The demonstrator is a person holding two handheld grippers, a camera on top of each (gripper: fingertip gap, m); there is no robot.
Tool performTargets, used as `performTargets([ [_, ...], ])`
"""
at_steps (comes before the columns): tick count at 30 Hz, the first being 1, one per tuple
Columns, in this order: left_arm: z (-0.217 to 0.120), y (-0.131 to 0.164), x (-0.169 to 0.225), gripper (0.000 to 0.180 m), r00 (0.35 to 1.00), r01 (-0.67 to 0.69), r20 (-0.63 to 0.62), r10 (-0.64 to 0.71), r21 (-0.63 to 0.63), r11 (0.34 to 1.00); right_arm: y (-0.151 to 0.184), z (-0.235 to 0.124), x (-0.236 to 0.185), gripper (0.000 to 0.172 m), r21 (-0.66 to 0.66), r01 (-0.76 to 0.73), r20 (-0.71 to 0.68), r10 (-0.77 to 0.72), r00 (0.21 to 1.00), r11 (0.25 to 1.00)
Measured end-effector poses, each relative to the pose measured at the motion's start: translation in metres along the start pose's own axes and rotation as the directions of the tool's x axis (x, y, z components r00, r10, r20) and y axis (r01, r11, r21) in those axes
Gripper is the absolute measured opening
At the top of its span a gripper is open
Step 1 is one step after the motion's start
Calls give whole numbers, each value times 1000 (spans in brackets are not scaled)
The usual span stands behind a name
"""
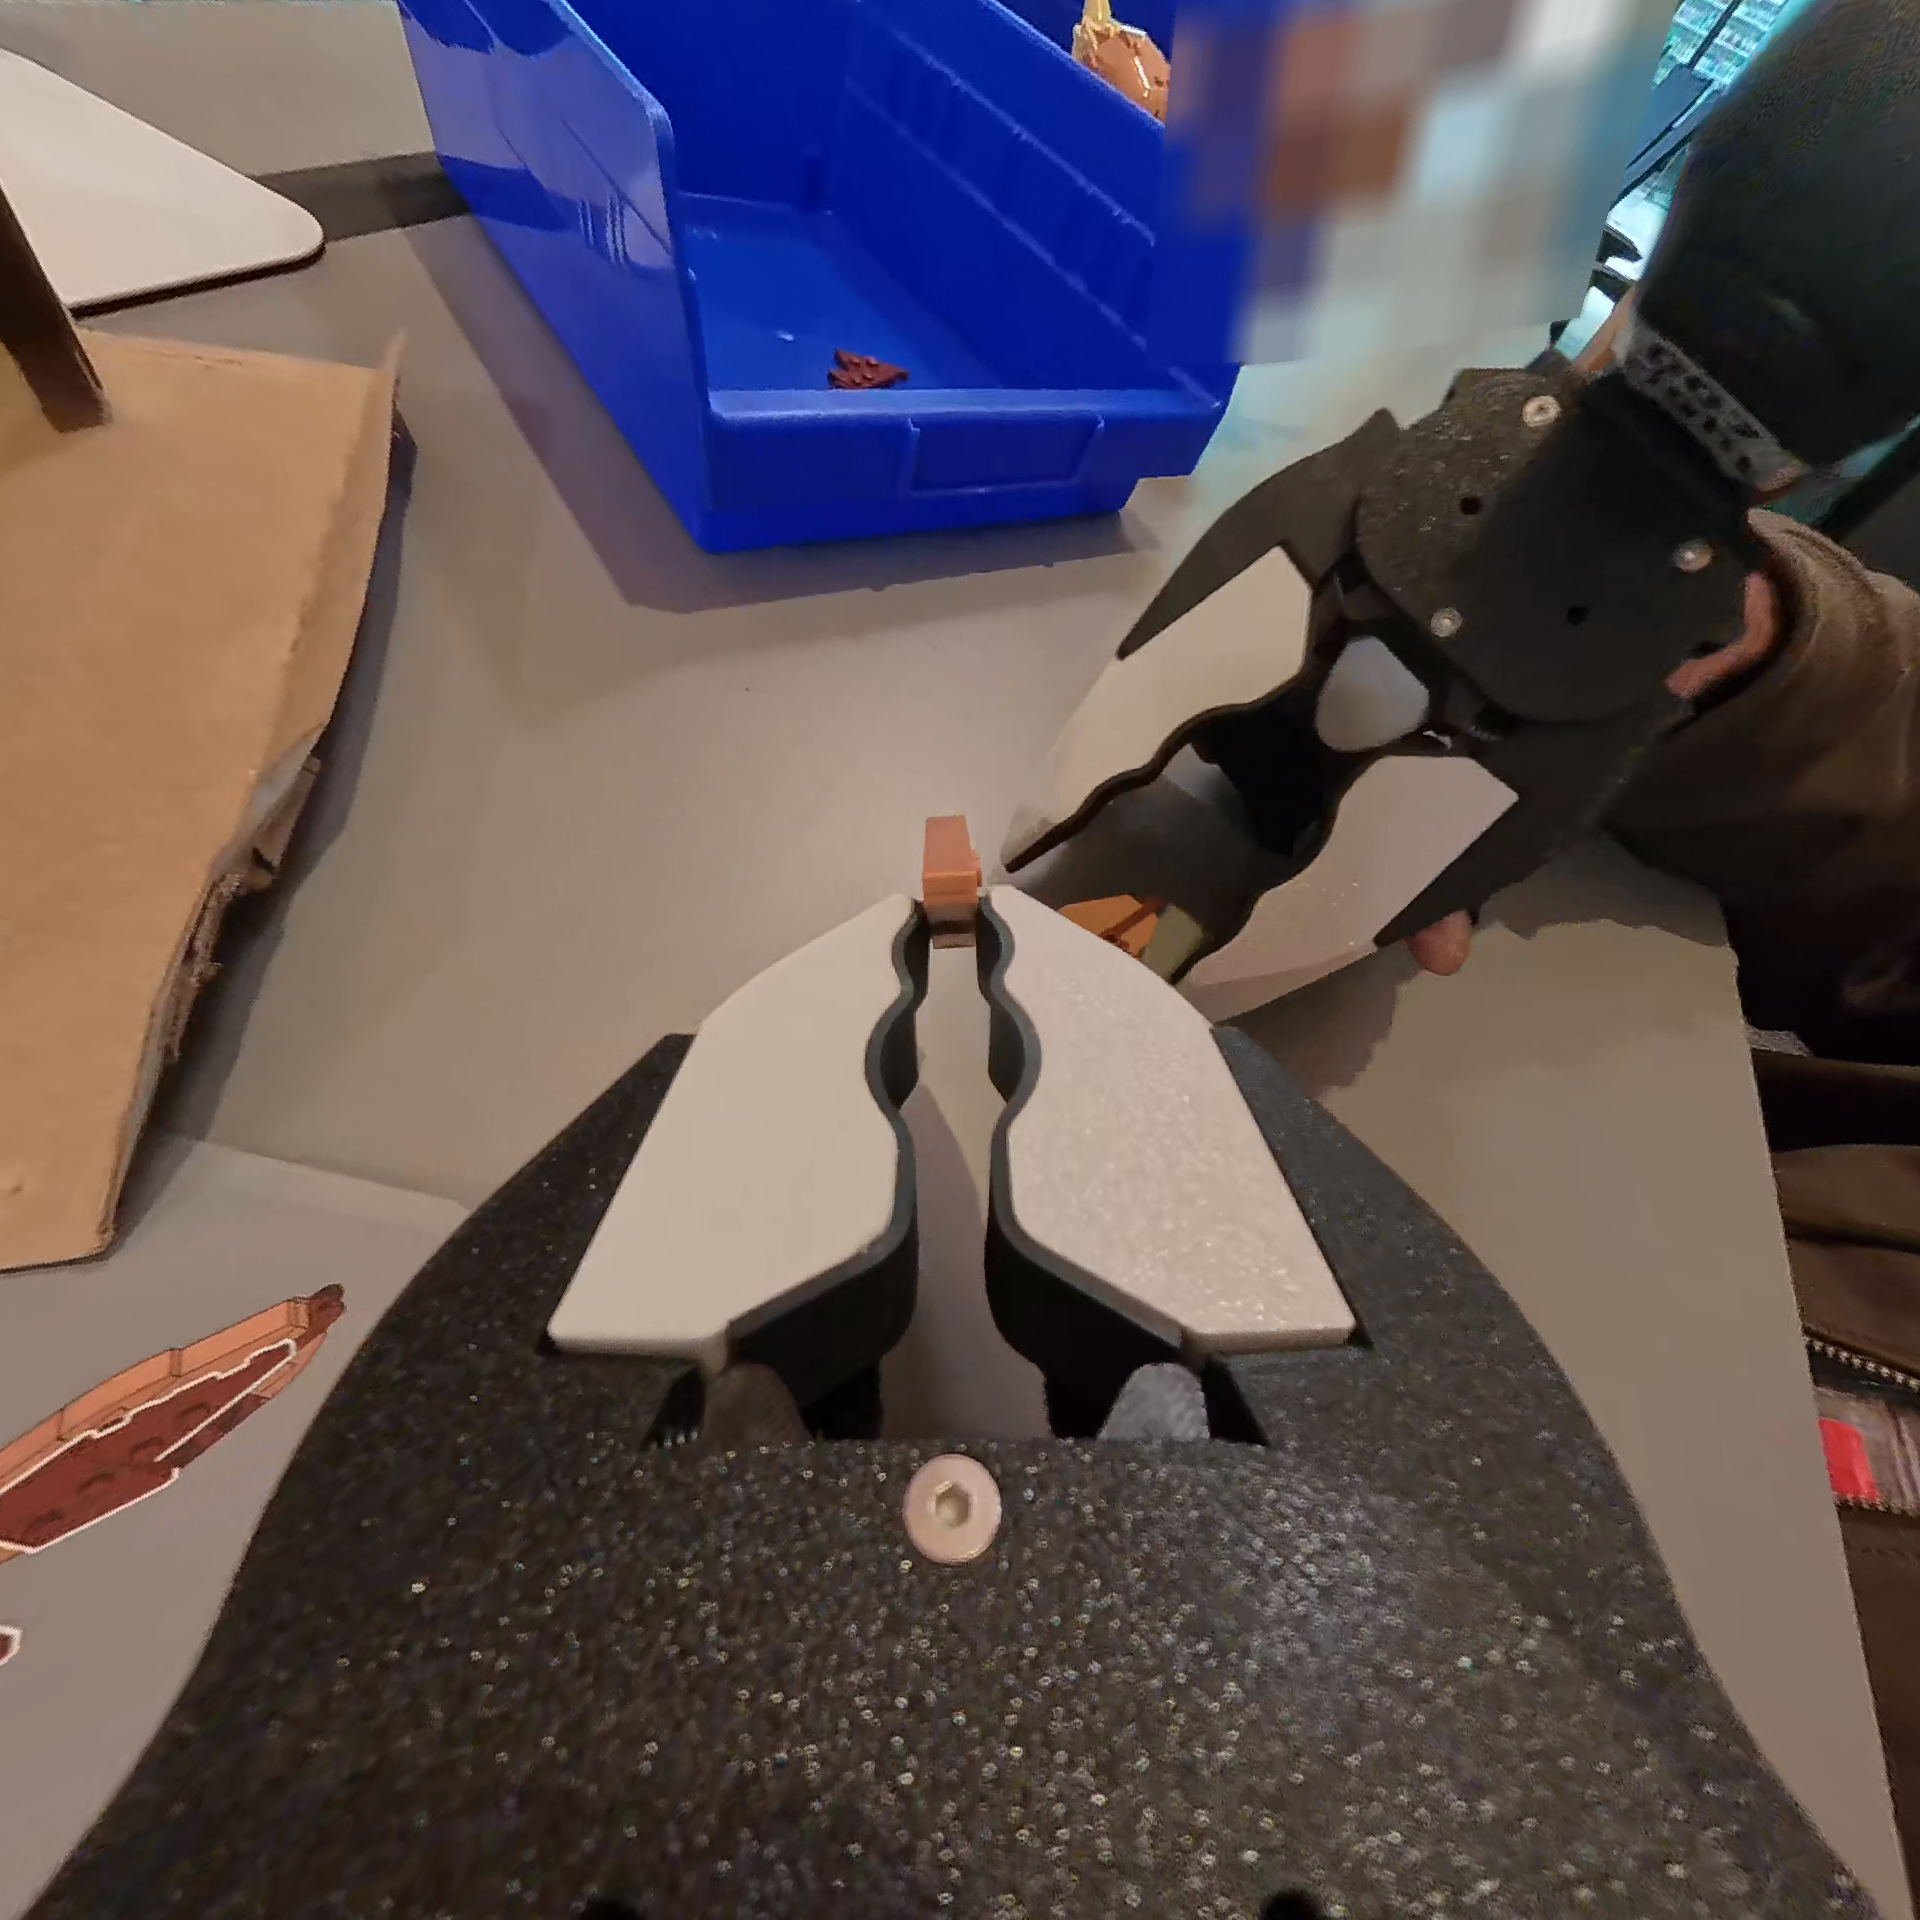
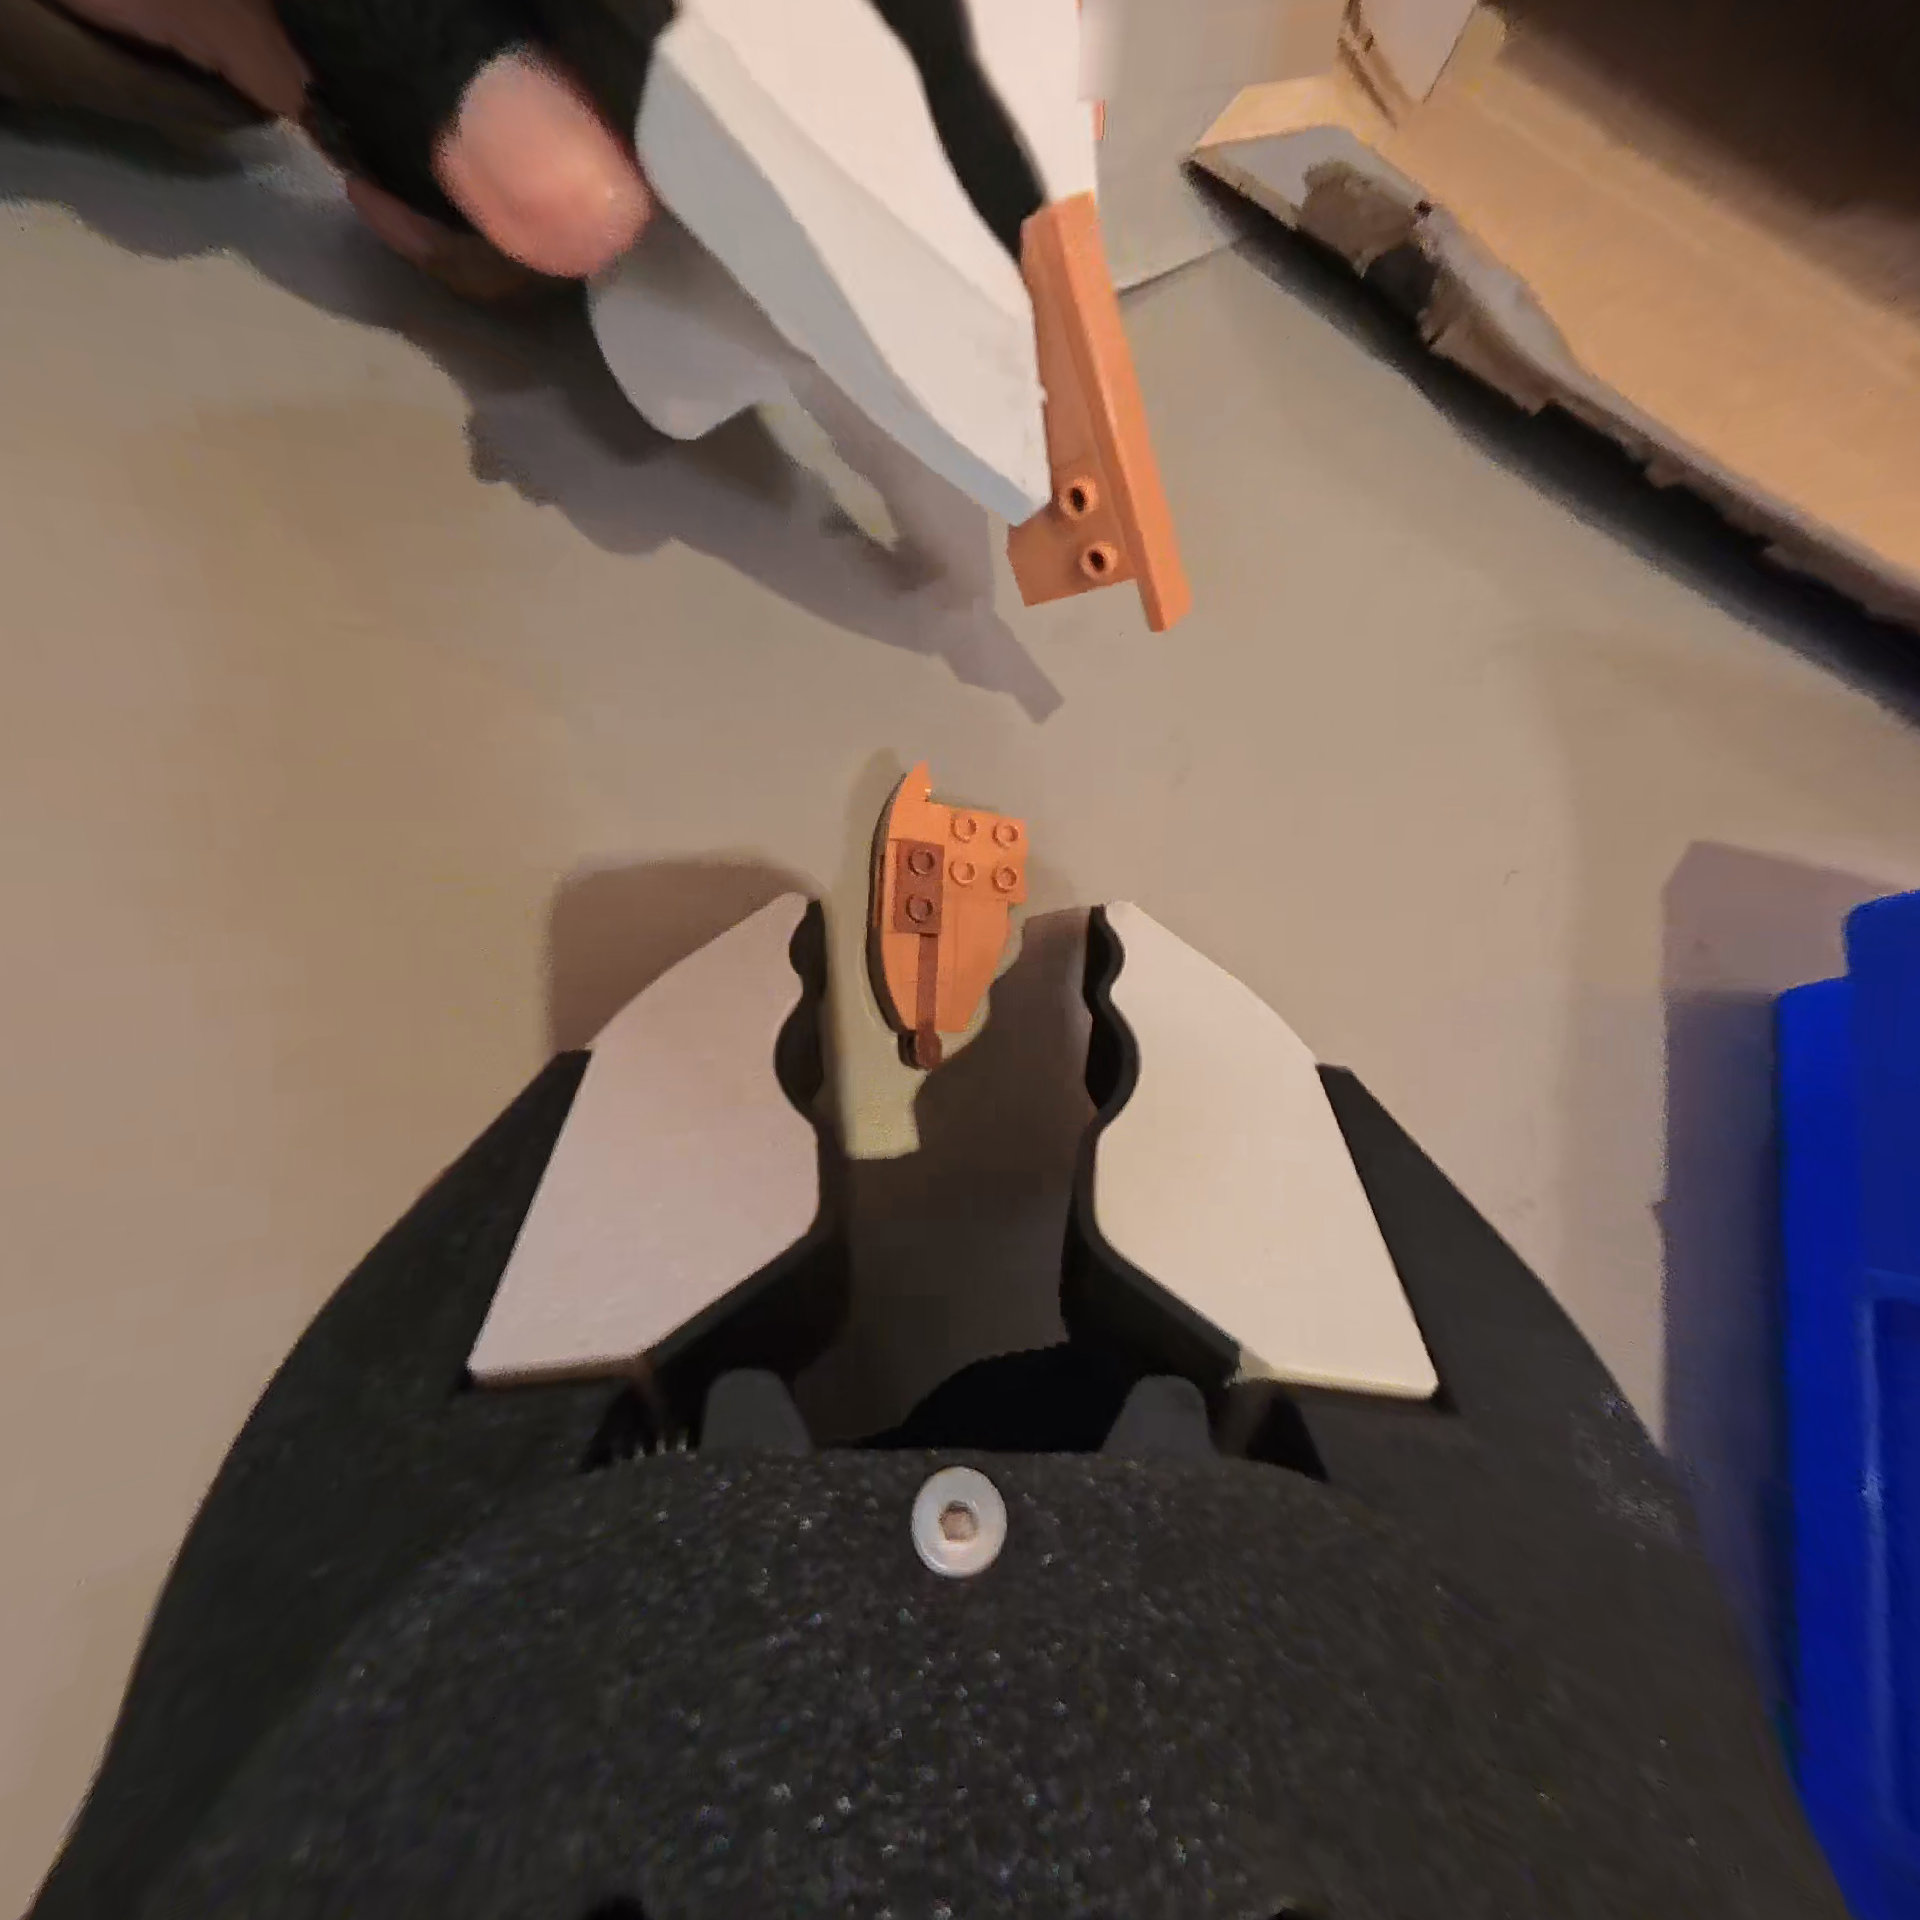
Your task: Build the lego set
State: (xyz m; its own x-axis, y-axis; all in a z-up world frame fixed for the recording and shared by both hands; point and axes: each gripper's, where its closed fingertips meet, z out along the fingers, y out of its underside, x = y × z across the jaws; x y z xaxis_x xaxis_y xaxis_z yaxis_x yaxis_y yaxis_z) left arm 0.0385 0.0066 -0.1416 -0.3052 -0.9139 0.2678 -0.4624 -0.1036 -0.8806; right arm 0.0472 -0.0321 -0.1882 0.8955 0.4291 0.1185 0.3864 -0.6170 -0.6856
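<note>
The grey tabletop (image 1: 582, 727) is carrying everything in view. A flattened piece of brown cardboard (image 1: 177, 727) is lying at its left, and a blue plastic bin (image 1: 935, 457) is standing at the far side with a few small dark red-brown pieces (image 1: 865, 369) lying on its floor. A printed sheet with a drawing of a brick model (image 1: 156, 1413) is lying near the left hand-held gripper's body, likely serving as a build reference.

The left hand-held gripper (image 1: 951, 914) is pinching a long tan brick plate (image 2: 1101, 416) near one end. Its pads are pressing on both sides of it, and the plate is hanging clear of the tabletop, its two-stud end pointing towards the right gripper. Holding it by the end probably leaves those studs free.

The right hand-held gripper (image 2: 951, 914) is standing with its jaws wide apart and gripping nothing. A small orange brick assembly (image 2: 951, 914) with a dark brown piece on top is lying flat on the tabletop between its fingertips. It is sitting close to the left fingertip (image 2: 727, 966), with a clear gap to the right fingertip (image 2: 1174, 966). Neither pad is pressing on it. The held plate is hanging just beyond this assembly.
</note>
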Motion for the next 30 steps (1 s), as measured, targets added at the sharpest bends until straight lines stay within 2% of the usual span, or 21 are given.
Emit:
performTargets([
  [3,1,2,5,8,999,29,-38,-30,-15,999,-1,2,0,39,-11,-39,7,39,999,999],
  [4,1,2,6,8,998,35,-47,-36,-17,999,-1,3,1,29,-17,-30,-1,30,1000,999],
  [6,1,2,8,8,997,50,-66,-51,-13,999,-2,3,0,27,-14,6,-17,-6,1000,1000],
  [8,0,0,10,8,993,76,-89,-75,2,997,-4,2,1,26,5,86,-41,-86,995,996],
  [10,-2,-4,12,8,989,101,-111,-98,23,995,-7,-1,9,26,20,209,-139,-204,969,978],
  [12,-4,-7,13,8,984,121,-135,-114,47,992,-12,-7,20,26,17,385,-271,-366,890,923],
  [14,-6,-12,17,8,978,136,-169,-122,74,988,-22,-15,18,26,37,555,-366,-505,781,831],
  [16,-8,-17,22,8,972,136,-209,-112,104,985,-32,-22,13,26,61,656,-433,-572,697,752],
  [21,-10,-23,31,8,970,93,-234,-59,140,986,-50,-36,14,26,83,713,-552,-563,615,697],
  [30,-18,-34,37,8,958,101,-284,-39,206,973,-64,-51,11,26,82,782,-657,-556,509,618],
])
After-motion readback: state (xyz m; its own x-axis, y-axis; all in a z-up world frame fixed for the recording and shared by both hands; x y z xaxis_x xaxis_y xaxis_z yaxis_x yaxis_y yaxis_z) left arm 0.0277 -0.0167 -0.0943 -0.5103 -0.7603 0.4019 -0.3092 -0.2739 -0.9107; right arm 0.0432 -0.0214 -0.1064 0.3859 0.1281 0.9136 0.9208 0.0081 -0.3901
